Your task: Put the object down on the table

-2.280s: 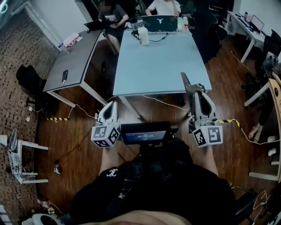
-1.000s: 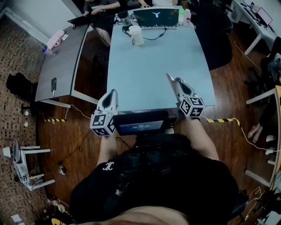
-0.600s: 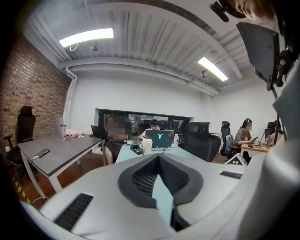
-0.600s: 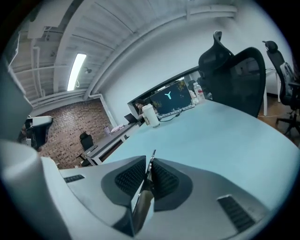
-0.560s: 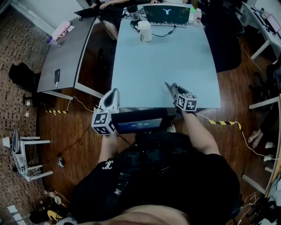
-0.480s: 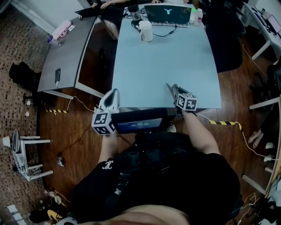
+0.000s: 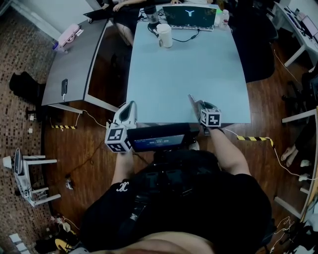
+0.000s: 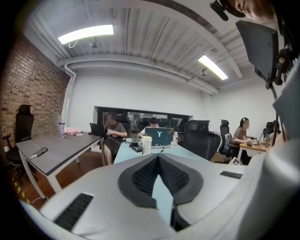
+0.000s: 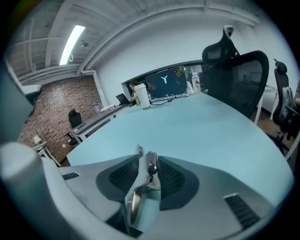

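A thin shiny metal tool [image 9: 150, 164] with two slim arms stands between the pads of my right gripper [image 9: 147, 157], and both pads still touch it. These jaws have just been opening, with the tool between them. In the head view the tool [image 7: 191, 101] sticks out ahead of the right gripper [image 7: 198, 105], low over the near edge of the light blue table [image 7: 184, 64]. My left gripper [image 7: 128, 110] hovers just off the table's near left corner. Its jaws meet at the tips [image 8: 158, 158] with nothing between them.
At the table's far end stand a laptop [image 7: 189, 16], a white cup [image 7: 164, 35] and a dark bottle [image 7: 150, 14], with people seated behind. A grey desk [image 7: 74, 64] with a phone is at left. A black office chair [image 9: 236, 79] is at right.
My right gripper has come down toward the near edge of the table and tipped its nose lower, still carrying the metal tool. The left gripper has barely shifted.
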